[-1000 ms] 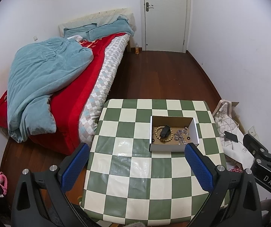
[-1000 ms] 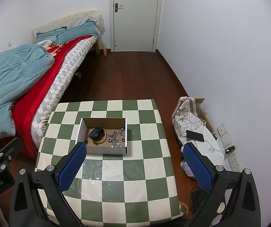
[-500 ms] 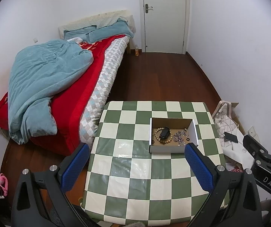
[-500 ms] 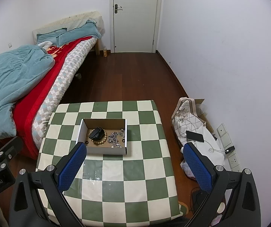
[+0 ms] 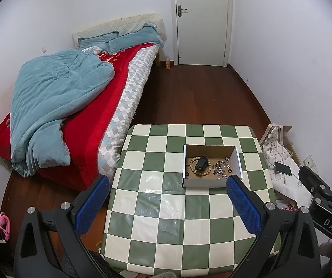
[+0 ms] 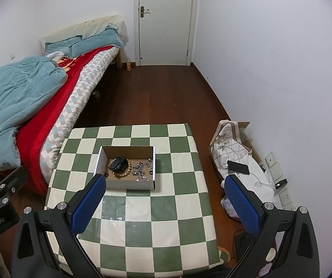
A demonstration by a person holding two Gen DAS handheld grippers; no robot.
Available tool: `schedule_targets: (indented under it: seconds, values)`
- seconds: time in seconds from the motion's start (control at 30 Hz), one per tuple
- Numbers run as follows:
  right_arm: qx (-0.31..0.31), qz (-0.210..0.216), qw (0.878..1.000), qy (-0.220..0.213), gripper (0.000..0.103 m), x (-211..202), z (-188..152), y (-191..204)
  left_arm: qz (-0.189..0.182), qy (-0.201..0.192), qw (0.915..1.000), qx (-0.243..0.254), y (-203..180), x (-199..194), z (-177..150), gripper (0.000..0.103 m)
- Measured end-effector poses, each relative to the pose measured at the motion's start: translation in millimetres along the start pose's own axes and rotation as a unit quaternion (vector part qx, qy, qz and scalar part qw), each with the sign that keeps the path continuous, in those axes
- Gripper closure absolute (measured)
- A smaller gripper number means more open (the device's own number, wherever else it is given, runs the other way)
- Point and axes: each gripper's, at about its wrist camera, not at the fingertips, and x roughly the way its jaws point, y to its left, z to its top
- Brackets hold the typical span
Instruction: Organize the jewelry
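- The jewelry lies in a shallow cardboard box [image 5: 212, 165] on the checkered table [image 5: 156, 210]: a bead bracelet [image 5: 199, 165] with a small black object [image 5: 201, 162] resting on it at the box's left, a tangle of silver chain [image 5: 220, 168] to its right, and a few small dark rings on the box floor.
- All of it sits inside the box, none on the tablecloth; that fits jewelry already gathered there as well as jewelry waiting to be sorted out of it.
- The left gripper [image 5: 164, 205] is spread wide and holds nothing; the box is ahead of it and off to its right, well apart.
- The right gripper [image 6: 166, 205] is also spread wide and holds nothing; the box is ahead and off to its left, well apart.
- The box's long side runs left to right across both views, so each gripper faces a long wall.
- Neither gripper looks clearly nearer; the bracelet lies toward the left gripper's side, the chain toward the right's.
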Motion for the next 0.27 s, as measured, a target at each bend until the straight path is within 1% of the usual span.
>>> schedule_targets:
  seconds: [0.27]
  values:
    - [0.001,0.001,1.000,0.001,0.000,-1.0,-0.3,-0.2,-0.003,0.003,1.0000,-0.001,-3.0,-1.2,-4.8,0.000]
